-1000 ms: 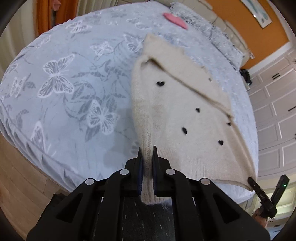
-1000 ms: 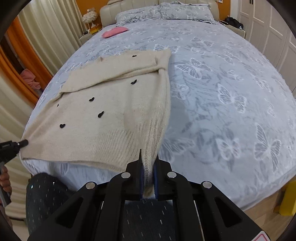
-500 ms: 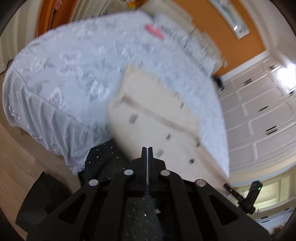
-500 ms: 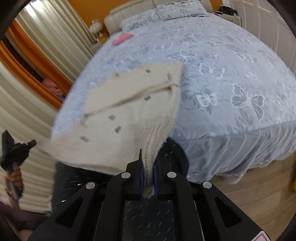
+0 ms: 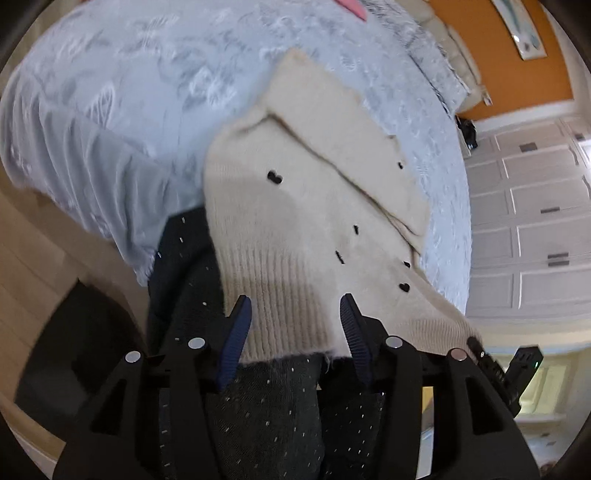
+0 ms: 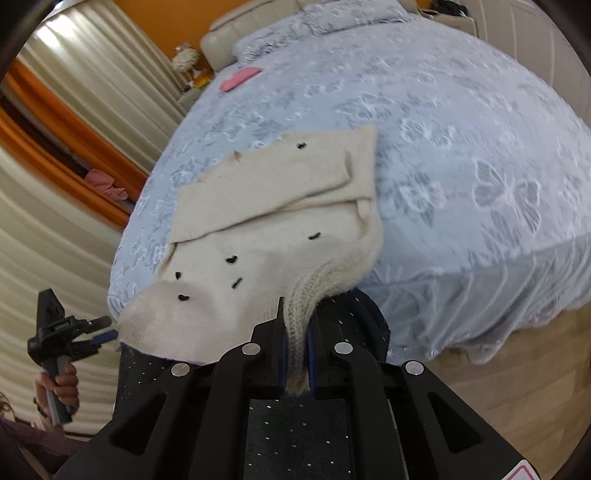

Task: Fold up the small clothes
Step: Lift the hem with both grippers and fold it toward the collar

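- Cream knitted sweater (image 5: 314,206) with small black hearts, lying partly on the bed (image 5: 155,85), its ribbed hem pulled off the near edge and hanging over dark speckled trousers (image 5: 266,406).
- One sleeve folded across the upper body of the sweater, seen from both wrists.
- Left claw (image 5: 295,312) opening, blue-padded fingers (image 5: 236,332) standing apart on either side of the ribbed hem; hem between them but pressed by neither pad.
- Right claw (image 6: 295,354) almost closed, clamped on a bunched fold of the ribbed hem (image 6: 299,332), knit squeezed between the two pads and poking out below them.
- From the right wrist: left claw low at the far left, just beside the hem's other corner, handle gripped by a hand (image 6: 61,384).
- From the left wrist: right claw visible at the lower right, at the sweater's far hem corner.
- Bed cover pale blue-grey with white butterflies, draped over the edge toward a wooden floor (image 6: 517,387).
- Pink item (image 6: 238,79) lying well apart from the sweater, near the pillows (image 6: 332,18).
- Beige curtains (image 6: 74,122) on one side of the bed, white panelled wardrobe doors (image 5: 535,221) on the other, orange wall (image 5: 517,66) behind the headboard.
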### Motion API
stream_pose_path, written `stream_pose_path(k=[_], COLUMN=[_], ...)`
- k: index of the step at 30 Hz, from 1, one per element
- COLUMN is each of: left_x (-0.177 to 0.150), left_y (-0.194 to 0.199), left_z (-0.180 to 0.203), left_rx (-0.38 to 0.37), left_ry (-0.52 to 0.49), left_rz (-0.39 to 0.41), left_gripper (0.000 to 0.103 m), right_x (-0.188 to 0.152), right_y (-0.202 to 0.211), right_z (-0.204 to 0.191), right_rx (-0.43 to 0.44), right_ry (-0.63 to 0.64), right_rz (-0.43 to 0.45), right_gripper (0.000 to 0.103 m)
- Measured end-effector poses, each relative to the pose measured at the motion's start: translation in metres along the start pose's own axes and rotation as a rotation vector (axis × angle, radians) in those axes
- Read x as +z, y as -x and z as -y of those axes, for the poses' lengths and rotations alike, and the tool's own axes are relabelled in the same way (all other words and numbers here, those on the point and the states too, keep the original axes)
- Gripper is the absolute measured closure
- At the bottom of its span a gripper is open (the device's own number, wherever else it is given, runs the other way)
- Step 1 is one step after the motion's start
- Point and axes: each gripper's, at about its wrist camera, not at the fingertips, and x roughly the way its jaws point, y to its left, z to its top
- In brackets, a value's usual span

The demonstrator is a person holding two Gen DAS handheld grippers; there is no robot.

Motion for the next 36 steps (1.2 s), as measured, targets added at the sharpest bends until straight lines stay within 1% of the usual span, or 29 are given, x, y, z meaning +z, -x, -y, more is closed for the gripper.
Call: stream_pose_path(k=[2,3,4,5,7,8,10,12,13,14,15,16,17,19,20,21,22,23,24,25,26,27,28,29,31,32,34,36], left_x=[-0.001,-0.001,-0.001,-0.003,-0.005,-0.004,-0.001,0.004,0.007,0.009,0.009,0.009,0.008,0.006,0.004,0.003,0.001,0.000,-0.003,-0.003,-0.002,-0.002,-0.002,-0.001,0.002,0.007,0.021,0.048], left_y=[-0.005,-0.006,-0.006,-0.008,-0.007,-0.001,0.008,0.020,0.024,0.024,0.021,0.020,0.017,0.009,0.001,-0.004,-0.011,-0.015,-0.012,-0.010,-0.010,-0.008,-0.005,0.003,0.021,0.032,0.048,0.062], left_z=[0.002,0.006,0.008,0.010,0.013,0.017,0.022,0.019,0.015,0.011,0.007,0.004,-0.001,-0.002,-0.003,-0.005,-0.006,-0.004,-0.001,0.004,0.006,0.006,0.006,0.008,0.014,0.018,0.028,0.043], left_rx=[-0.011,-0.023,-0.037,-0.077,-0.132,-0.150,-0.136,-0.099,-0.061,-0.048,-0.029,-0.012,0.005,0.013,0.034,0.041,0.017,-0.016,-0.012,-0.030,-0.068,-0.104,-0.138,-0.162,-0.197,-0.239,-0.292,-0.318], left_ry=[-0.009,-0.026,-0.035,-0.038,-0.030,-0.046,-0.064,-0.047,-0.041,-0.037,-0.018,0.000,0.026,0.028,0.030,0.035,0.044,0.040,0.024,-0.021,-0.033,-0.020,-0.006,-0.012,-0.029,-0.023,-0.021,-0.054], left_rz=[0.028,0.037,0.031,0.004,-0.002,0.021,0.062,0.107,0.126,0.122,0.099,0.089,0.085,0.063,0.042,0.028,0.009,0.003,0.019,0.038,0.021,0.005,0.008,0.029,0.077,0.103,0.149,0.217], left_gripper=[0.056,0.067,0.080,0.103,0.103,0.103,0.103,0.103,0.101,0.086,0.054,0.039,0.029,0.029,0.026,0.026,0.027,0.032,0.047,0.062,0.097,0.095,0.095,0.095,0.095,0.095,0.095,0.095], right_x=[-0.003,-0.004,-0.005,-0.005,-0.006,-0.007,-0.007,-0.007,-0.008,-0.008,-0.009,-0.009,-0.009,-0.009,-0.009,-0.009,-0.009,-0.010,-0.011,-0.012,-0.014,-0.015,-0.016,-0.017,-0.013,-0.010,0.004,0.029], right_y=[0.000,0.000,0.000,0.000,0.001,0.003,0.005,0.003,0.002,0.001,0.000,-0.001,-0.002,-0.002,-0.003,-0.003,-0.003,-0.004,-0.004,-0.005,-0.006,-0.005,-0.004,0.000,0.008,0.012,0.022,0.028], right_z=[0.002,0.003,0.003,0.003,0.004,0.004,0.003,0.004,0.006,0.007,0.009,0.010,0.011,0.011,0.011,0.011,0.011,0.011,0.012,0.012,0.013,0.014,0.015,0.016,0.016,0.014,0.012,0.015], right_rx=[-0.001,0.003,0.005,0.007,0.025,0.033,0.034,0.029,0.029,0.030,0.030,0.032,0.031,0.032,0.034,0.034,0.031,0.026,0.026,0.027,0.027,0.032,0.045,0.077,0.111,0.125,0.162,0.207], right_ry=[-0.010,-0.015,-0.017,-0.021,-0.031,-0.034,-0.028,-0.030,-0.036,-0.039,-0.044,-0.050,-0.051,-0.052,-0.055,-0.054,-0.052,-0.050,-0.052,-0.056,-0.061,-0.067,-0.075,-0.086,-0.099,-0.103,-0.109,-0.118], right_rz=[-0.004,-0.007,-0.009,-0.009,-0.008,-0.002,0.002,-0.003,-0.006,-0.007,-0.010,-0.014,-0.017,-0.017,-0.017,-0.018,-0.018,-0.020,-0.022,-0.023,-0.026,-0.025,-0.021,-0.006,0.027,0.045,0.095,0.159], right_gripper=[0.095,0.095,0.095,0.095,0.095,0.095,0.095,0.095,0.095,0.095,0.095,0.095,0.095,0.095,0.094,0.094,0.094,0.094,0.094,0.094,0.094,0.094,0.094,0.094,0.094,0.094,0.094,0.094])
